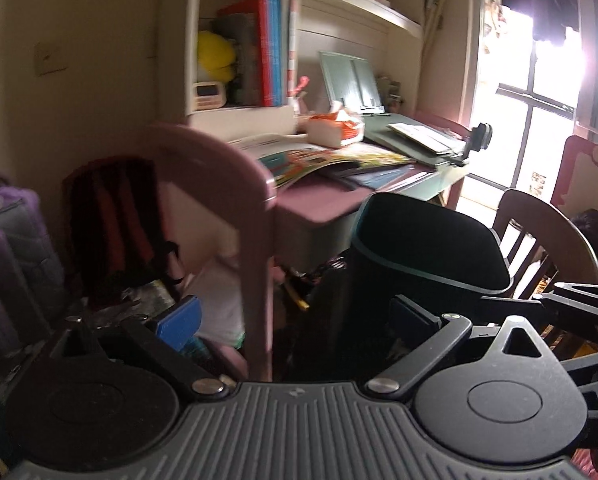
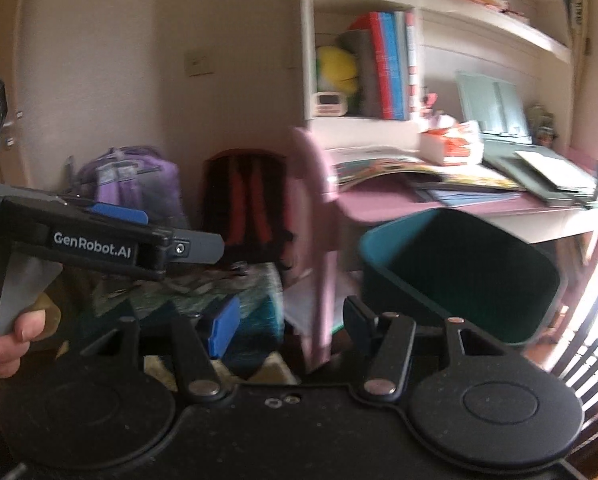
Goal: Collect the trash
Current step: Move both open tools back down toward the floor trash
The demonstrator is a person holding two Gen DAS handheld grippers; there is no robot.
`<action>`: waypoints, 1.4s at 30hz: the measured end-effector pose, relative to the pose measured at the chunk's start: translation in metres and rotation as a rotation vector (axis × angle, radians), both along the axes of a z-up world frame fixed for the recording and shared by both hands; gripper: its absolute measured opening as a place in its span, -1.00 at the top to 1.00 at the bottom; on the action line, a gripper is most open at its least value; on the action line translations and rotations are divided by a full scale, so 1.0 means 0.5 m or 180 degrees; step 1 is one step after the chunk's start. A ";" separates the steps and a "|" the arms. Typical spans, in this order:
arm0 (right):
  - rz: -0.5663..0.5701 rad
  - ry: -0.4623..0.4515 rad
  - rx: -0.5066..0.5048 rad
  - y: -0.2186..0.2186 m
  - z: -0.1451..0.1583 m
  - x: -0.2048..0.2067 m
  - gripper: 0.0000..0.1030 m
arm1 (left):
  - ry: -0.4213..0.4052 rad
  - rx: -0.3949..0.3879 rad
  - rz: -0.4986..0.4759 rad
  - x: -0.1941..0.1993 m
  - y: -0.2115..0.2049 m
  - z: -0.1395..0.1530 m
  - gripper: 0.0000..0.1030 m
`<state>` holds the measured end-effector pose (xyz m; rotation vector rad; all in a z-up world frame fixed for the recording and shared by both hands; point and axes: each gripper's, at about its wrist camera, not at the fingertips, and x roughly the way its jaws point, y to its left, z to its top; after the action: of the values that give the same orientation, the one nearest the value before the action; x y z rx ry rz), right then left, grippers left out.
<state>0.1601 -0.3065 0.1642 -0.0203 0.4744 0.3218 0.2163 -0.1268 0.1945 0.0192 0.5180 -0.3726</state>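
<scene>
A dark teal trash bin (image 1: 427,248) stands raised in front of the pink desk (image 1: 319,204); it also shows in the right wrist view (image 2: 459,272), its mouth tilted toward me. My right gripper (image 2: 287,328) is open; its right finger lies against the bin's near rim. My left gripper (image 1: 295,320) is open and empty, its blue-padded fingers (image 1: 179,320) wide apart, just left of the bin. It also shows from the side in the right wrist view (image 2: 147,240). No loose trash is clearly visible.
The desk holds open books (image 1: 331,160), a tissue pack (image 1: 335,130) and a folder. A shelf with books (image 2: 387,64) rises behind. A red-black backpack (image 2: 251,208) and a purple bag (image 2: 135,184) sit by the wall. A wooden chair (image 1: 539,248) stands right.
</scene>
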 end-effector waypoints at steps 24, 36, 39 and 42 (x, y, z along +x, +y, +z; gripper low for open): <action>0.0830 0.0871 0.0036 0.408 -0.274 0.086 -0.15 | 0.0714 0.0104 0.0815 -0.056 0.445 -0.315 -1.00; 0.0941 0.1636 -0.0204 0.544 -0.553 0.165 -0.16 | 0.1165 0.0420 0.0888 -0.004 0.580 -0.580 -1.00; 0.0819 0.1822 -0.0439 0.567 -0.643 0.187 -0.16 | 0.1263 0.0569 0.0965 0.017 0.605 -0.653 -0.99; 0.0762 0.1946 -0.0552 0.580 -0.725 0.210 -0.16 | 0.1363 0.0635 0.1039 0.033 0.636 -0.717 -0.99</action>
<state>0.2650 -0.0166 -0.1984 -0.1512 1.1103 0.5234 0.2330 0.1911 -0.1641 0.0474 0.9656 0.0007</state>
